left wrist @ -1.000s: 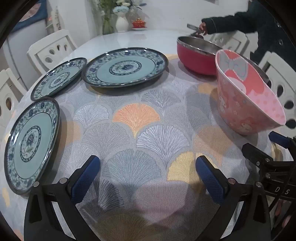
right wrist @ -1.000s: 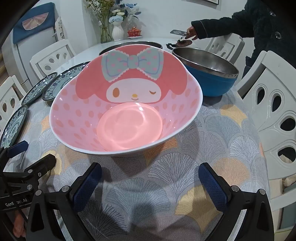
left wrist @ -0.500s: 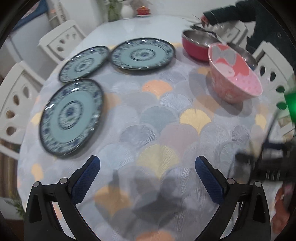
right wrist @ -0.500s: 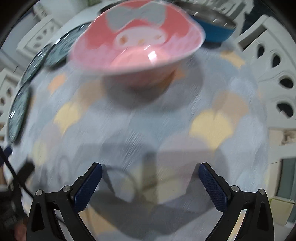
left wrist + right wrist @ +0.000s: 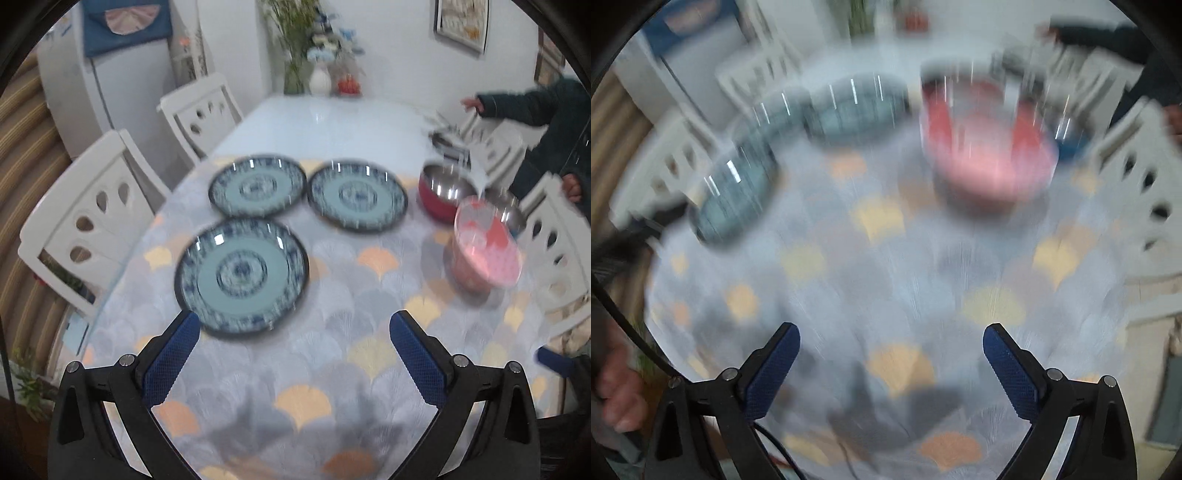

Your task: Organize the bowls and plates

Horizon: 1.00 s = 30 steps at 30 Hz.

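Observation:
Three blue-patterned plates lie on the scallop-print tablecloth: a near one (image 5: 242, 275), a far left one (image 5: 257, 190) and a far middle one (image 5: 357, 196). To their right stands a pink bowl (image 5: 485, 249), with a red steel-lined bowl (image 5: 445, 192) behind it. My left gripper (image 5: 295, 336) is open above the near cloth, empty, just right of the near plate. The right wrist view is badly blurred; my right gripper (image 5: 892, 345) is open and empty, well back from the pink bowl (image 5: 993, 166) and the plates (image 5: 855, 109).
White chairs (image 5: 92, 221) line the left side and another chair (image 5: 554, 236) stands at the right. A person's dark sleeve (image 5: 517, 105) reaches over utensils at the far right. A vase (image 5: 319, 79) sits at the table's far end. A hand (image 5: 617, 398) shows low left.
Both grippers have pulled up and back from the table, so the plates and bowls look smaller and farther. The right gripper has left the pink bowl's side and is moving fast.

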Motion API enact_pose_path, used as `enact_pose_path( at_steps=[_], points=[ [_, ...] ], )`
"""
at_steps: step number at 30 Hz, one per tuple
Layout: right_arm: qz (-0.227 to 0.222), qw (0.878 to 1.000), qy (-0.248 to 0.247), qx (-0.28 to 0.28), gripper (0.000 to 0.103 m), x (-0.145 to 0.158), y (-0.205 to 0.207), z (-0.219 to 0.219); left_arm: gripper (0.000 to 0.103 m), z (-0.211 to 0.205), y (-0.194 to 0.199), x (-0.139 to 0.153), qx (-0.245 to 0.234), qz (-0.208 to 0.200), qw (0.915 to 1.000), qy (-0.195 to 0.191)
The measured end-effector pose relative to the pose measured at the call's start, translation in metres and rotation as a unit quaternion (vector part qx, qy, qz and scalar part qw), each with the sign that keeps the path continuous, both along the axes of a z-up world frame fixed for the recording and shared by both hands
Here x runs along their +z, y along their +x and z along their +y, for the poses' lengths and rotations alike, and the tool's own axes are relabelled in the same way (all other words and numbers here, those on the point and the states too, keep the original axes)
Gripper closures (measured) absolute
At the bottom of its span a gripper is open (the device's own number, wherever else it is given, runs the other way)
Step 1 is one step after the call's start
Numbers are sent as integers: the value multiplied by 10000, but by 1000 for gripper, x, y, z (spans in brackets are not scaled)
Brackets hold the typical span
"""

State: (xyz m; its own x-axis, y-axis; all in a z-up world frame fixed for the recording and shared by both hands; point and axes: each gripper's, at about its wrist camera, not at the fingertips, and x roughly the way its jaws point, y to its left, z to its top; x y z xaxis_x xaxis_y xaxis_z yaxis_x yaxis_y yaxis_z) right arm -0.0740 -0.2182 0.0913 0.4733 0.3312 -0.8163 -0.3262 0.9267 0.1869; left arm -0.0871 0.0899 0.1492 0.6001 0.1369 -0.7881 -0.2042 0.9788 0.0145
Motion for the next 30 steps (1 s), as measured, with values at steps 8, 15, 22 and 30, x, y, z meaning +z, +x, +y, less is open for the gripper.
enact_pose_path(
  at_steps=[8,15,22,30],
  points=[
    [191,9978,245,-585,0,-1,26,40,0,17,26,7,-620,-180,9977,-186],
    [560,9935,-199,-968,0,-29,41,64,1,28,44,-16,-955,-5,9943,-469],
    [335,9909,-625,-1147,0,-10,56,86,1,46,67,3,-1327,-158,9910,-124],
    [338,9920,-856,-869,0,-4,79,109,1,81,67,-8,-1253,-93,9913,393]
  ],
)
